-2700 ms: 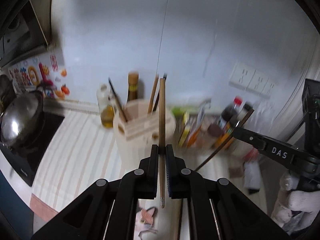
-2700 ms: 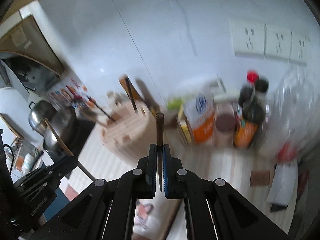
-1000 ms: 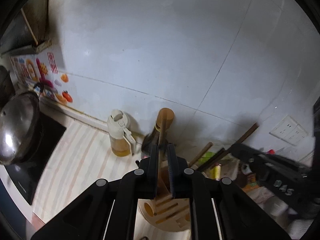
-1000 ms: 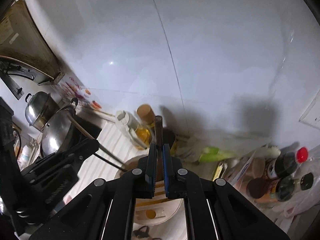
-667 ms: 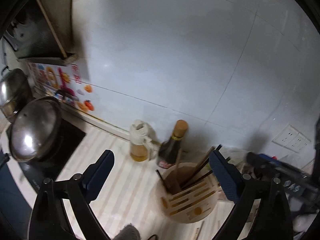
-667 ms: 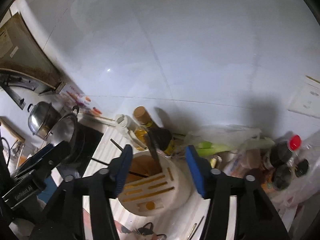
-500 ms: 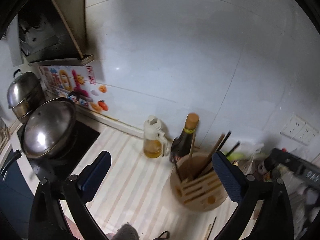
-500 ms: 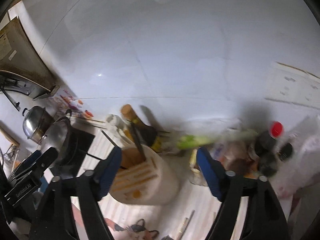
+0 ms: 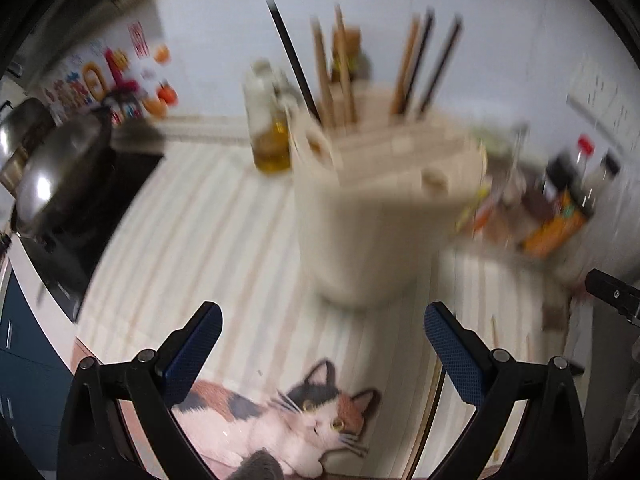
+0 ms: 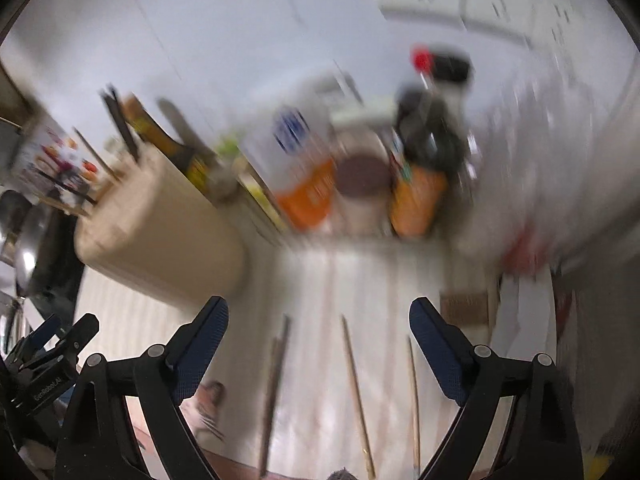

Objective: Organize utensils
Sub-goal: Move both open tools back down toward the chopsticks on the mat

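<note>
My left gripper [image 9: 322, 330] is hanging wide open and empty; my right gripper [image 10: 318, 326] is opening, gripping nothing, over three loose chopsticks [image 10: 354, 392] lying on the striped counter [image 9: 208, 232]. Beyond, the utensil holder [image 9: 380, 216] is holding upright chopsticks.

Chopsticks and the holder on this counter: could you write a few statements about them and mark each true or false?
1. Several chopsticks stand upright in the cream holder. True.
2. The left gripper grips a chopstick. False: nothing is between its fingers.
3. Loose chopsticks lie on the counter in front of the right gripper. True.
4. The holder lies tipped on its side. False: it stands upright.
5. A bottle of yellow oil stands beside the holder. True.
</note>
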`<state>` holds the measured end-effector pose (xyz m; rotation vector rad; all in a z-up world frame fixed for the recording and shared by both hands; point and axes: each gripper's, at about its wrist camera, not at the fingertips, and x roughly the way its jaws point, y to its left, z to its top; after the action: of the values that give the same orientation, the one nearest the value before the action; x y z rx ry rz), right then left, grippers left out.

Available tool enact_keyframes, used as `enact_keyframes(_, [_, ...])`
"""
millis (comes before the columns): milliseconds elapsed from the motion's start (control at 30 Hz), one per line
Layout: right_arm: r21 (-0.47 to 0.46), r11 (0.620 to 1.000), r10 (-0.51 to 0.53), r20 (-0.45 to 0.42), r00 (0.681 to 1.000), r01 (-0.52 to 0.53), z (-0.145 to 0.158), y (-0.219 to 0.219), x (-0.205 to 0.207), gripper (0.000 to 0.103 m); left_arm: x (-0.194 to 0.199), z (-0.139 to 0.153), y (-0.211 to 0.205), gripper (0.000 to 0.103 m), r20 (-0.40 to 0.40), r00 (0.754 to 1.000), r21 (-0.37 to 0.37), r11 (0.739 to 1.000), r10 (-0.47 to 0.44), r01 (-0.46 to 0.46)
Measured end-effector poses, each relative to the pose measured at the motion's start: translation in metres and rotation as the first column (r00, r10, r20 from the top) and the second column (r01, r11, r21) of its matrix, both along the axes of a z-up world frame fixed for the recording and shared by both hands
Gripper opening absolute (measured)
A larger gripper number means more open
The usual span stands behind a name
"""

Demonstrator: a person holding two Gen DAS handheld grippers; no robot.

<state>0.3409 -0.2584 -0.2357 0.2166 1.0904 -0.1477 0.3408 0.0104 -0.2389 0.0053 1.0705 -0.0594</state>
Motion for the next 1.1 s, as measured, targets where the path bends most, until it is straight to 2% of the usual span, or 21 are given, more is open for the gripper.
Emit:
enact_keyframes(167, [-0.011, 0.999, -0.050, -0.084, 0.995, 0.049, -0.048, -0.022, -0.016, 0.092, -0.009, -0.044, -0.019, 0.103, -0.091, 0.995, 0.028, 0.999, -0.033, 0.036])
enact_keyframes(200, [-0.005, 0.999, -0.051, -0.097, 0.994, 0.051, -0.055, -0.024, -0.019, 0.090, -0.011, -0.052, -0.022, 0.103, -0.108, 0.993, 0.037, 0.998, -0.037, 0.041])
enact_keyframes(267, [0.013, 0.999, -0.050, -0.139, 0.989, 0.053, -0.074, -0.027, -0.025, 0.075, -0.013, -0.068, -0.030, 0.103, -0.146, 0.987, 0.041, 0.997, -0.060, 0.067])
enact_keyframes(367, [0.048, 0.997, -0.053, -0.201, 0.978, 0.064, -0.104, -0.029, -0.034, 0.064, -0.018, -0.084, -0.043, 0.103, -0.188, 0.978, 0.040, 0.994, -0.095, 0.104])
enact_keyframes(500, [0.073, 0.991, -0.093, -0.244, 0.965, 0.114, -0.131, -0.037, -0.048, 0.064, -0.027, -0.106, -0.070, 0.103, -0.232, 0.959, 0.034, 0.984, -0.163, 0.176])
enact_keyframes(733, [0.071, 0.986, -0.127, -0.267, 0.955, 0.151, -0.145, -0.049, -0.059, 0.064, -0.030, -0.141, -0.110, 0.103, -0.284, 0.933, 0.104, 0.960, -0.220, 0.259])
enact_keyframes(867, [0.064, 0.986, -0.132, -0.273, 0.953, 0.155, -0.147, -0.051, -0.064, 0.062, -0.031, -0.155, -0.117, 0.103, -0.298, 0.930, 0.164, 0.949, -0.214, 0.271])
enact_keyframes(967, [0.072, 0.983, -0.141, -0.280, 0.950, 0.167, -0.151, -0.057, -0.064, 0.062, -0.032, -0.157, -0.118, 0.103, -0.295, 0.931, 0.145, 0.953, -0.214, 0.265])
enact_keyframes(1100, [0.077, 0.980, -0.153, -0.290, 0.945, 0.183, -0.156, -0.064, -0.068, 0.062, -0.032, -0.156, -0.113, 0.103, -0.297, 0.934, 0.169, 0.952, -0.196, 0.254])
